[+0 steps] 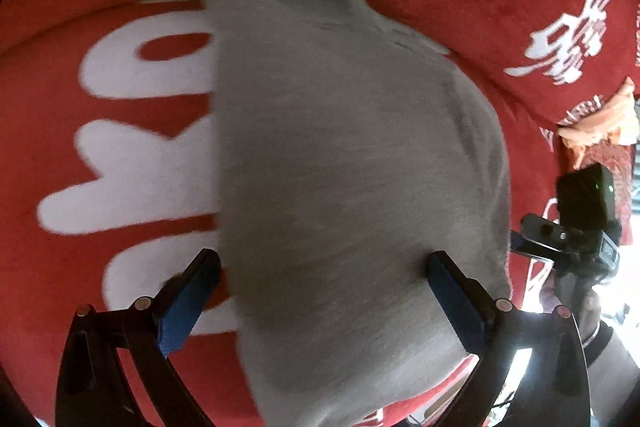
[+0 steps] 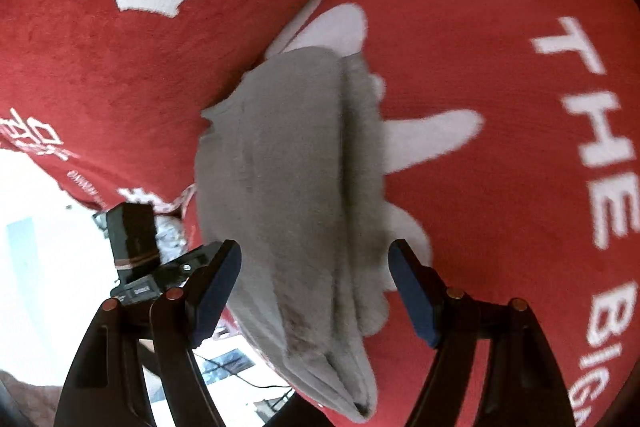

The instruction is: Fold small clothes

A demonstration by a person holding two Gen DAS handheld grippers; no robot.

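A small grey garment (image 1: 344, 163) lies folded on a red cloth with white lettering (image 1: 120, 155). My left gripper (image 1: 324, 263) is open just above the garment's near end, and its blue-padded fingers hold nothing. In the right wrist view the same grey garment (image 2: 296, 179) shows as a folded bundle with a lengthwise crease. My right gripper (image 2: 316, 255) is open above its near part, one finger on each side, gripping nothing. The right gripper's body shows at the right edge of the left wrist view (image 1: 576, 227).
The red cloth (image 2: 480, 67) covers the whole surface and drops off at the near edge. An orange crumpled item (image 1: 600, 123) lies at the far right. The left gripper's body (image 2: 136, 239) sits at the left of the right wrist view, over a bright floor area.
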